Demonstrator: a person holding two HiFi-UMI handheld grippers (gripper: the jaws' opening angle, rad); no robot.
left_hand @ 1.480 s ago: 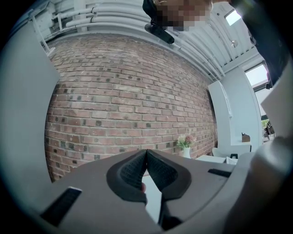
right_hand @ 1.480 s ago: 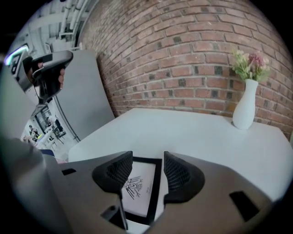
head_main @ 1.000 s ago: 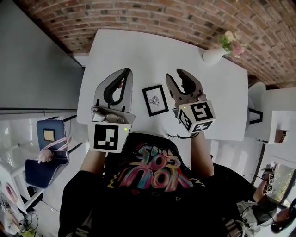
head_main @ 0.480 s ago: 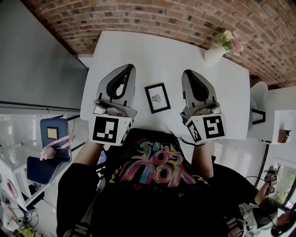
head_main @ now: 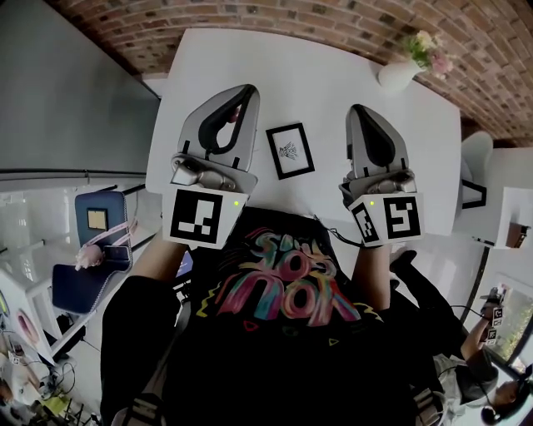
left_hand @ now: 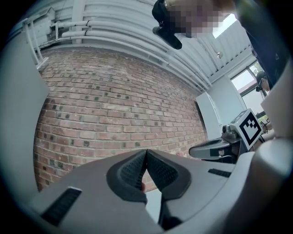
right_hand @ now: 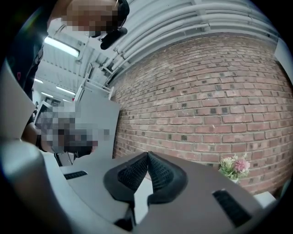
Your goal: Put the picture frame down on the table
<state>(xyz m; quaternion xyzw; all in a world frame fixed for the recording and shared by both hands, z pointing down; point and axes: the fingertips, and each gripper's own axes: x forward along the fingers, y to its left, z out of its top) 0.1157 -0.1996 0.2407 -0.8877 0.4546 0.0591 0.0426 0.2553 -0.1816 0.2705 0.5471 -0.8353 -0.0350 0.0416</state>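
Closest in, a black shirt (head_main: 275,299) with a bright print, both forearms stretched forward. Off to the left, beside the table and lower down, a blue chair (head_main: 71,293) with a pink toy (head_main: 83,269) on it.

Held up over the near edge of the white table (head_main: 333,79): the left gripper (head_main: 244,91), clenched, pads pressed tip to tip with nothing caught between. Level with it, the right gripper (head_main: 361,111), likewise closed on itself and empty. Both pointed at the far wall rather than down at the tabletop.

Flat on the table between the two, the picture frame (head_main: 290,151): black border, white sheet with a small dark drawing, slightly skewed. Apart from either gripper and covered by neither.

Farther back, near the far right corner, a white vase (head_main: 398,75) of pink and pale flowers (head_main: 430,52), well apart from the frame. Beyond the table's far edge, a brick wall (head_main: 316,25); to its left, a plain grey panel (head_main: 67,91).
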